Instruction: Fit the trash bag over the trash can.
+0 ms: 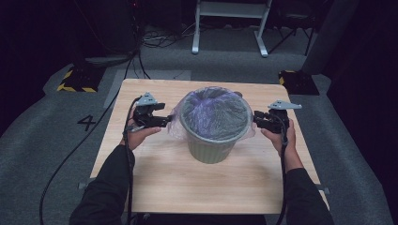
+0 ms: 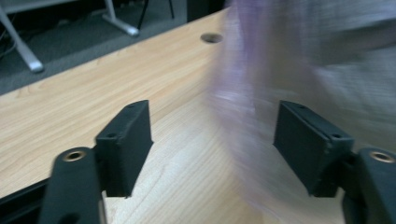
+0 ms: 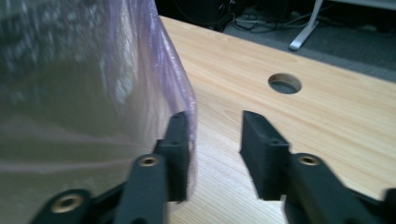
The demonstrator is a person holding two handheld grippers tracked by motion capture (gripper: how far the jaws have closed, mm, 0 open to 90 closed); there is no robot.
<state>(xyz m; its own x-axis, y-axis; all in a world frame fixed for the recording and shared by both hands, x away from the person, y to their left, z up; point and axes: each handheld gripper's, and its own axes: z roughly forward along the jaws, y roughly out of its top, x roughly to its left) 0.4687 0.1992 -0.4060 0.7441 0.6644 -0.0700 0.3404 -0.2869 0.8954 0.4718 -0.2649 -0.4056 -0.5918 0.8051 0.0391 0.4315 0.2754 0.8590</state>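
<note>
A green bin stands mid-surface, lined with a thin purple bag. Both tools, left and right, flank its rim with jaws open, gripping nothing. The film looks light, limp, slippery and tear-prone; pinch the overhanging edge.

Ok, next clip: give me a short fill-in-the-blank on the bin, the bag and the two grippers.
1. The grey bin stands on a table made of ____.
2. The bin is lined with a thin, see-through ____ bag.
3. In its own view, the jaws of the left gripper stand wide ____.
4. In the high view the right gripper is at the bin's ____ side.

Missing words: wood; plastic; open; right
</note>
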